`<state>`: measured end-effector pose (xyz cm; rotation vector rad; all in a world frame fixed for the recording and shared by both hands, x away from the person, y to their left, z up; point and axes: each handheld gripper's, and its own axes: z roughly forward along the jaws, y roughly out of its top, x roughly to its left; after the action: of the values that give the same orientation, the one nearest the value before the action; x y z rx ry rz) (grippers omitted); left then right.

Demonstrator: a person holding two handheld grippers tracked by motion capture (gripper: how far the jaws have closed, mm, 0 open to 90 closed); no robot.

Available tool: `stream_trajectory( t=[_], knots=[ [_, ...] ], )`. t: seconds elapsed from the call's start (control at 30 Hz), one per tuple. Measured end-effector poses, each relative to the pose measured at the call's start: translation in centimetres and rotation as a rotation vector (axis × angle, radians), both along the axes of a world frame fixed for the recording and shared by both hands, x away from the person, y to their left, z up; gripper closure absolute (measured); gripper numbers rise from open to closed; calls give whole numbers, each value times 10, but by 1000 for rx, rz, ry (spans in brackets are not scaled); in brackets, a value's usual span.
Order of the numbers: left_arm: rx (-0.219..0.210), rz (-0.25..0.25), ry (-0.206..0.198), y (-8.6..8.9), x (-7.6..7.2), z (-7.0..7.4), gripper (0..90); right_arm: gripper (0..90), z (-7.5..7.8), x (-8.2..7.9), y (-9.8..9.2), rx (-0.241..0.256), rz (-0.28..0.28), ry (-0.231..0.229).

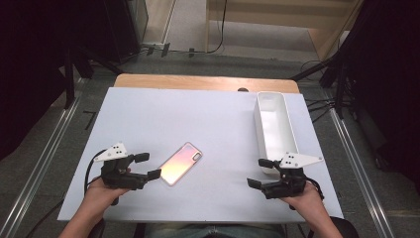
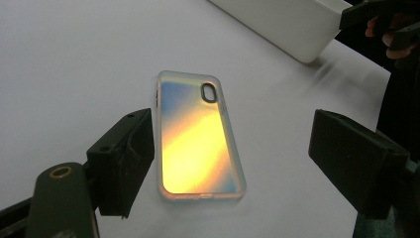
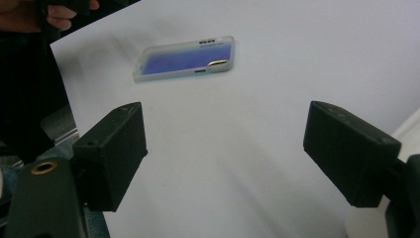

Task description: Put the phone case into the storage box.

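1. at the near left of the table (image 1: 148, 109), the left gripper (image 1: 148, 166) rests in the person's hand, jaws spread wide and holding nothing.
2. just right of it, the phone case (image 1: 181, 163) lies flat, back up, angled toward the far right. in the left gripper view the phone case (image 2: 198, 136) sits between the spread jaws, not yet touched.
3. judgement: approach step in hand; grasp not begun. next move calls for lowering the jaws astride the case's long edges and closing squarely, since a thin flat item may slip.
4. at the far right stands the white bin (image 1: 275, 126), empty.
5. at the near right, the right gripper (image 1: 260, 173) idles, jaws spread, well apart from the case.
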<state>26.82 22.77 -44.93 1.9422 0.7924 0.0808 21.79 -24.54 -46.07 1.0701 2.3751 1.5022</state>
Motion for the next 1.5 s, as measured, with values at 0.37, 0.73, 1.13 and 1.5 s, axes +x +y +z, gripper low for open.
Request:
stream_trajectory(
  t=[0.37, 0.73, 1.13, 1.5],
  knots=[
    [8, 2, 9, 0, 0, 0, 178, 154, 0, 0, 1, 12, 1, 5],
    [4, -1, 4, 0, 0, 1, 178, 154, 0, 0, 0, 12, -2, 6],
    [12, 2, 3, 1, 0, 0, 178, 154, 0, -1, 1, 12, 2, 5],
    [14, 12, 14, 1, 1, 1, 178, 154, 0, 0, 1, 17, 2, 7]
  ],
)
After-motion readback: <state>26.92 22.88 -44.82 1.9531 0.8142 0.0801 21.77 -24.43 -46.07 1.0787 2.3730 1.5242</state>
